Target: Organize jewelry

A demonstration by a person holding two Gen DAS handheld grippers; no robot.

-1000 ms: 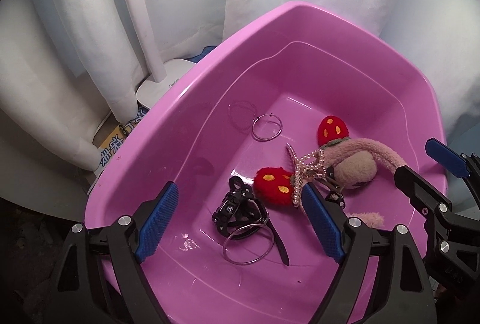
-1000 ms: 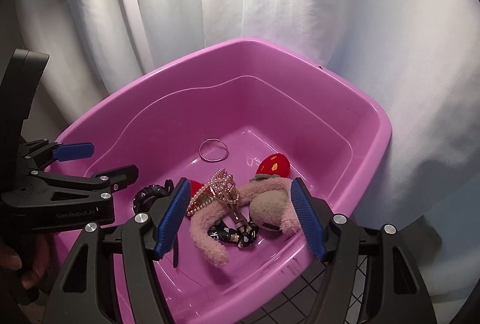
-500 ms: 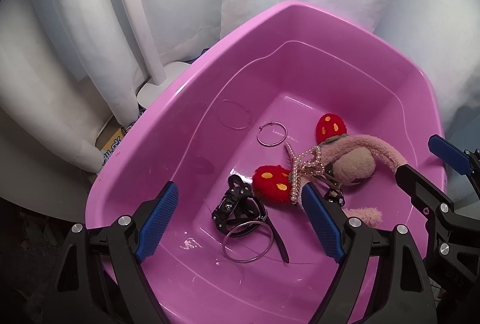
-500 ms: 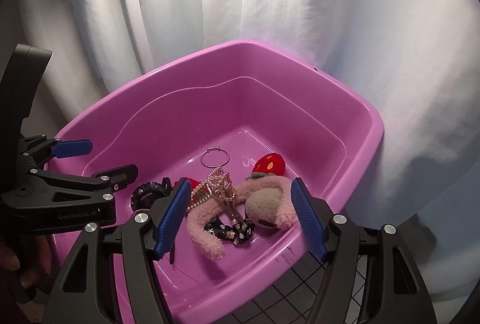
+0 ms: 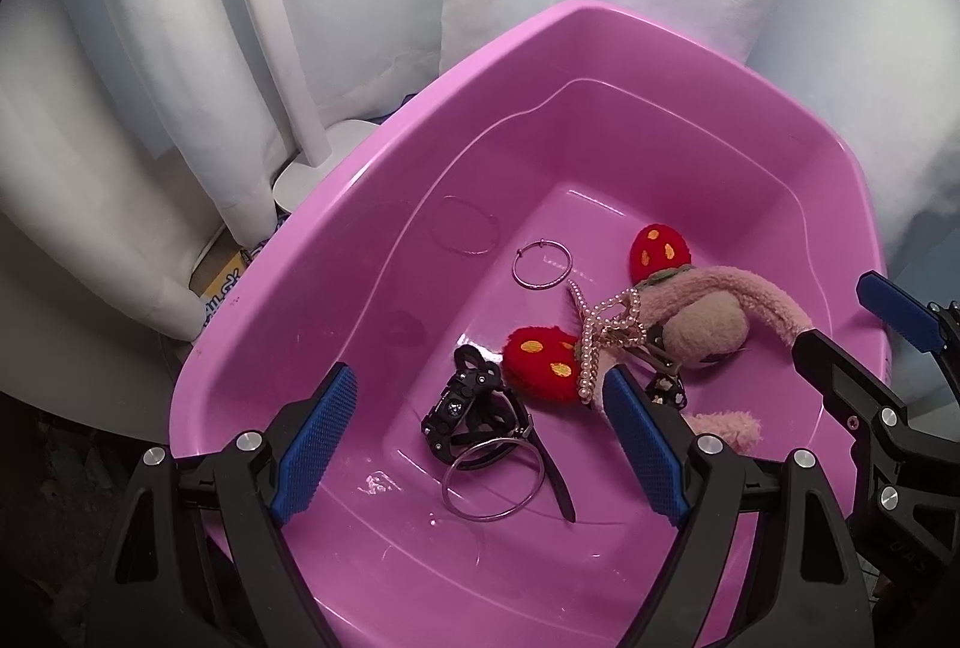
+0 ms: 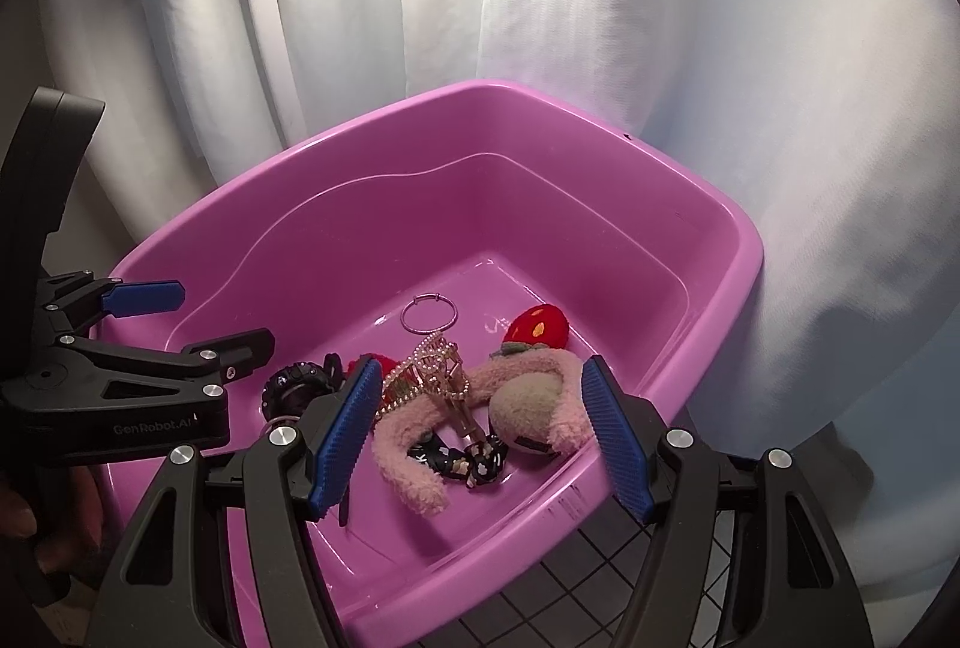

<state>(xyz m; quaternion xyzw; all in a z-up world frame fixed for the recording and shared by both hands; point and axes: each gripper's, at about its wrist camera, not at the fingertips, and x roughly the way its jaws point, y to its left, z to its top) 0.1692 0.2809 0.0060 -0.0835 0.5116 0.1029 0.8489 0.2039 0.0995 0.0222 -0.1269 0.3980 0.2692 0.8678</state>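
Over the last second only a slight drift in view: both the left gripper and right gripper hover apart and empty above the glossy pink plastic tub, its tangled pearl-and-plush jewelry pile untouched, so sorting hasn't begun

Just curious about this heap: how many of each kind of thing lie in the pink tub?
Thin metal rings: 2, small and large
Red strawberry plush pieces: 2
Pearl strand: 1
Black strap gadget: 1
Total: 6
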